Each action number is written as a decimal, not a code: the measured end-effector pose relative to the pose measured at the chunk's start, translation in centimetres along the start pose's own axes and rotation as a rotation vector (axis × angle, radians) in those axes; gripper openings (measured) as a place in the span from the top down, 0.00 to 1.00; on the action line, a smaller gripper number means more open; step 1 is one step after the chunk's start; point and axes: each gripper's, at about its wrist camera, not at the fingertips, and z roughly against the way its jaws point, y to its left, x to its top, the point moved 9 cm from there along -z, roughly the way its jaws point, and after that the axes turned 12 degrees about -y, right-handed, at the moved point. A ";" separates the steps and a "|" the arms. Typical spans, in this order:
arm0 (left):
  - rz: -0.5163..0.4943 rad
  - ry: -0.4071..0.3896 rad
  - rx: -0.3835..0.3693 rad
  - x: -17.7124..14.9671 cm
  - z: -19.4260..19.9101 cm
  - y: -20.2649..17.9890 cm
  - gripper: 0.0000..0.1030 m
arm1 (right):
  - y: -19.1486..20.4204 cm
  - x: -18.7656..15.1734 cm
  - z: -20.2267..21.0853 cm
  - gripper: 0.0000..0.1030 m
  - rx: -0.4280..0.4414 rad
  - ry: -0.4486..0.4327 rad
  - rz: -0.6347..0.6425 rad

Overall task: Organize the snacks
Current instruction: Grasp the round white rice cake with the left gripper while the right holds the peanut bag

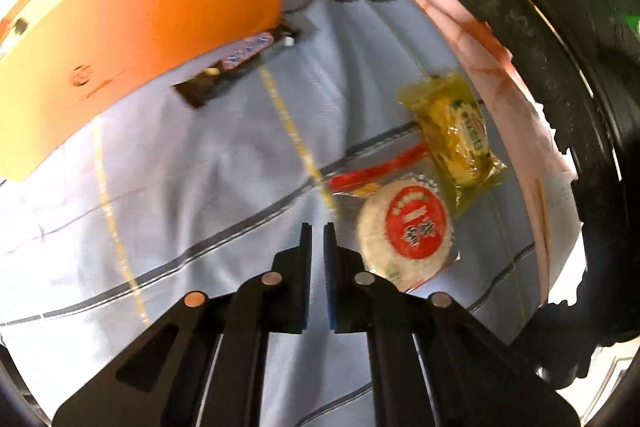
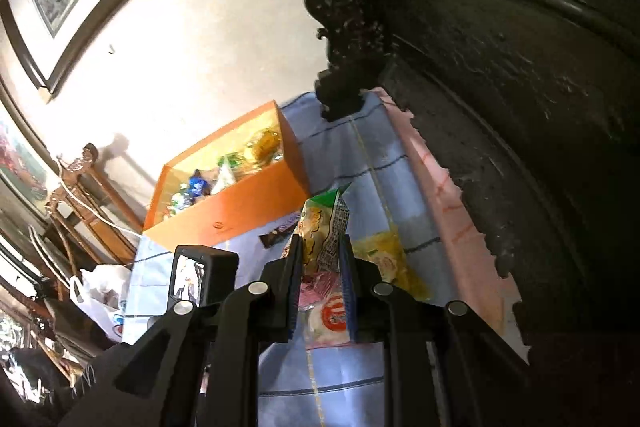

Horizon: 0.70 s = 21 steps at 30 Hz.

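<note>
R claw [image 2: 320,247] gripping snack pkt [image 2: 325,227], long axis upright

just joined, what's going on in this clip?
A person with two handheld grippers is sorting snacks into an orange box on a blue cloth. The right gripper is shut on a green-topped snack packet, held up above the cloth, and the box already holds several snacks. The left gripper hangs empty with its jaws nearly closed. A chocolate bar beside the box, a round rice cracker and a yellow packet are not yet boxed.
</note>
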 end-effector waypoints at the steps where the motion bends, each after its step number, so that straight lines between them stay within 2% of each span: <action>1: 0.013 0.000 -0.014 0.2 0.2 0.1 0.95 | 0.3 0.0 0.0 0.83 0.004 -0.002 0.006; 2: 0.028 0.007 -0.035 0.1 0.3 0.0 0.82 | 0.5 0.0 0.0 0.83 0.006 -0.001 0.006; 3: 0.056 0.013 -0.045 0.1 0.2 -0.1 0.60 | 0.6 -0.1 0.0 0.83 0.012 0.001 0.003; 4: 0.085 0.016 -0.034 0.2 -0.1 -0.3 0.04 | 0.8 -0.2 0.0 0.83 0.020 0.005 0.000; 6: 0.110 -0.006 -0.005 0.4 -1.0 -1.4 0.04 | 0.7 -0.4 0.0 0.83 0.019 0.009 0.003; 9: 0.081 0.107 0.035 -0.6 -4.1 -3.7 0.04 | 0.1 -0.4 0.2 0.83 0.013 0.009 -0.009; 11: 0.015 0.145 0.061 -1.5 -5.7 -4.8 0.04 | -0.4 -0.4 0.3 0.83 0.007 0.012 -0.013; 12: 0.013 0.074 0.083 -0.9 -5.4 -5.0 0.04 | -0.6 -0.4 0.3 0.83 0.005 0.012 -0.015; 14: 0.019 0.058 0.103 -0.6 -5.4 -5.2 0.06 | -1.2 -0.4 0.4 0.83 -0.002 0.015 -0.015; 15: 0.026 0.056 0.088 -0.6 -5.1 -5.5 0.12 | -1.3 -0.4 0.4 0.83 -0.002 0.017 -0.015; 16: 0.037 0.041 0.052 -0.4 -4.7 -6.0 0.41 | -1.3 -0.4 0.5 0.83 0.001 0.016 -0.016; 17: 0.033 0.026 0.031 0.0 -4.2 -6.5 0.54 | -1.3 -0.4 0.5 0.83 0.005 0.014 -0.016; 19: -0.044 0.014 0.065 0.4 -3.5 -6.5 0.65 | -1.1 -0.2 0.6 0.83 0.019 0.011 -0.015; 21: -0.021 0.024 0.056 0.4 -3.4 -5.8 0.61 | -0.8 -0.3 0.8 0.83 0.038 0.010 -0.014</action>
